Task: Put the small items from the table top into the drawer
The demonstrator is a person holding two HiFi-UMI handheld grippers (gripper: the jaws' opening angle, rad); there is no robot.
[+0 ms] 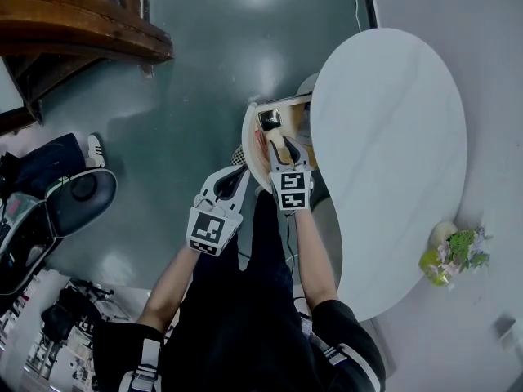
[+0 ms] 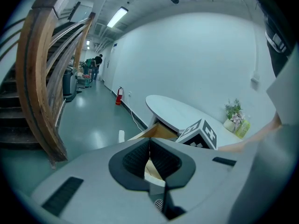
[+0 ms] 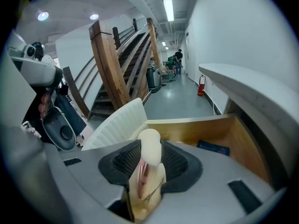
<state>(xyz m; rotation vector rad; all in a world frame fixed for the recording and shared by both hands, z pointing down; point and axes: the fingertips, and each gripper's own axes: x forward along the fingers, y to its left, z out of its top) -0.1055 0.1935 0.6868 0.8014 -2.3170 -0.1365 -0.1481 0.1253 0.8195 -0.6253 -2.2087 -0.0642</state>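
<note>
- Right gripper view: the right gripper [image 3: 148,162] had its jaws partly closed, clamped on one cream item [image 3: 150,146] held above the open drawer [image 3: 187,127].
- The item looked light and soft. A gentle mid-body grip seemed best.
- The left gripper [image 2: 149,155] had its jaws together and empty, just outside the drawer front.
- Count: one drawer, one dark flat item [image 3: 212,148] inside it, two grippers.

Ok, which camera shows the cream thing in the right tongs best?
The right gripper view: the cream item sits close-up, clamped in the right tongs. The head view shows only its small tip over the drawer; the left gripper view misses it.
</note>
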